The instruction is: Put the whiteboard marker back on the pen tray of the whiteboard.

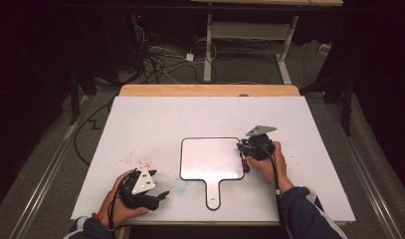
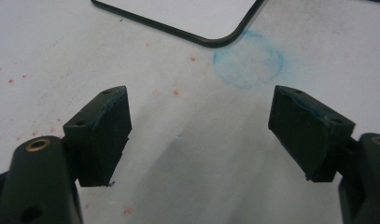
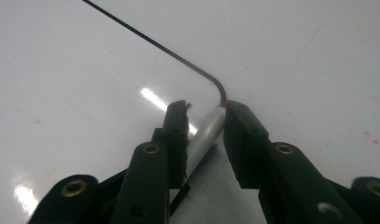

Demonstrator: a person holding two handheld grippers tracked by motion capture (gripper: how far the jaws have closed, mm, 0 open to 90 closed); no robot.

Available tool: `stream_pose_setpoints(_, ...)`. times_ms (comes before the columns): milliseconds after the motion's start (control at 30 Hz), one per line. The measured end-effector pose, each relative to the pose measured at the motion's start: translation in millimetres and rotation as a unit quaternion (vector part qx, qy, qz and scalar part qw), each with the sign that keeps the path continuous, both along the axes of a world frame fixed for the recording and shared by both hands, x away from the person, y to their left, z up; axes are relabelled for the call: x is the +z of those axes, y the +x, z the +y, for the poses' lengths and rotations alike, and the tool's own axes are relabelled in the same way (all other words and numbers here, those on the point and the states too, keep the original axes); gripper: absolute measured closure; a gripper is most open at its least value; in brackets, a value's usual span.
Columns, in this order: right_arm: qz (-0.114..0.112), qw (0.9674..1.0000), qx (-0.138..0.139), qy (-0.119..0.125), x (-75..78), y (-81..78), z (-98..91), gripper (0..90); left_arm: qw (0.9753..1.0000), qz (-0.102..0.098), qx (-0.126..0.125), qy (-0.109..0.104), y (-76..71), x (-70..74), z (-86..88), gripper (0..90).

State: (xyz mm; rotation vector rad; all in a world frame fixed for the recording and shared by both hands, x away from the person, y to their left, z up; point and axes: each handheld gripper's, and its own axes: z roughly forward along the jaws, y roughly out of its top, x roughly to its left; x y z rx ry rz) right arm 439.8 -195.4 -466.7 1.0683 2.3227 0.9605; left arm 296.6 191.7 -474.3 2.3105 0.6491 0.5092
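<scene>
A small whiteboard paddle (image 1: 210, 157) with a black rim and a handle toward me lies in the middle of the white table. My right gripper (image 1: 244, 152) is at its right edge. In the right gripper view a silvery marker with a red tip (image 3: 206, 135) lies between the jaws of the right gripper (image 3: 206, 108), beside the board's rounded corner (image 3: 85, 70). The jaws stand a little wider than the marker, and bare table shows beside it. The marker (image 1: 246, 164) rests along the board's right rim. My left gripper (image 1: 159, 184) sits at the near left, open wide (image 2: 200, 93) with nothing between its pads.
A faint blue circular smudge (image 2: 248, 65) marks the table just ahead of the left gripper, near the board's corner (image 2: 187, 14). Red specks (image 1: 135, 160) dot the table's left side. A wooden strip (image 1: 210, 90) borders the far edge; cables lie on the floor beyond.
</scene>
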Motion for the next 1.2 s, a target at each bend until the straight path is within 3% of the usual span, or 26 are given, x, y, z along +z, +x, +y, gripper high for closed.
stream_pose_setpoints(233, -0.013, 0.9998, 0.000, 0.017, 8.1, -5.2, -5.0, 59.3, 1.0000, -0.003, 0.002, -0.002, -0.8, 1.2, 0.1, 20.1)
stream_pose_setpoints(367, -0.051, 0.9981, 0.023, 0.027, 18.4, -13.4, -10.5, 53.8, 0.9999, -0.009, 0.005, -0.004, -0.9, 2.8, 0.6, 20.1)
stream_pose_setpoints(533, -0.117, 0.9904, 0.062, 0.040, 36.4, -34.4, -22.4, 46.2, 0.9999, -0.013, 0.009, -0.005, -0.7, 3.9, 1.2, 19.7)
stream_pose_setpoints(667, -0.162, 0.9833, 0.072, 0.039, 48.0, -56.3, -37.5, 39.5, 0.9997, -0.017, 0.014, -0.005, -2.4, 4.6, 2.9, 19.6)
stream_pose_setpoints(867, -0.190, 0.9778, 0.081, 0.035, 49.0, -98.4, -65.4, 31.6, 0.9988, -0.038, 0.029, -0.005, -3.9, 7.5, 4.6, 19.6)
stream_pose_setpoints(967, -0.206, 0.9759, 0.068, 0.026, 43.9, -120.2, -75.6, 26.0, 0.9982, -0.045, 0.039, -0.007, -4.9, 8.7, 6.4, 19.6)
stream_pose_setpoints(1200, -0.198, 0.9786, 0.048, 0.031, 27.6, -147.6, -94.4, 25.9, 0.9980, -0.049, 0.039, -0.006, -4.5, 10.1, 5.6, 19.6)
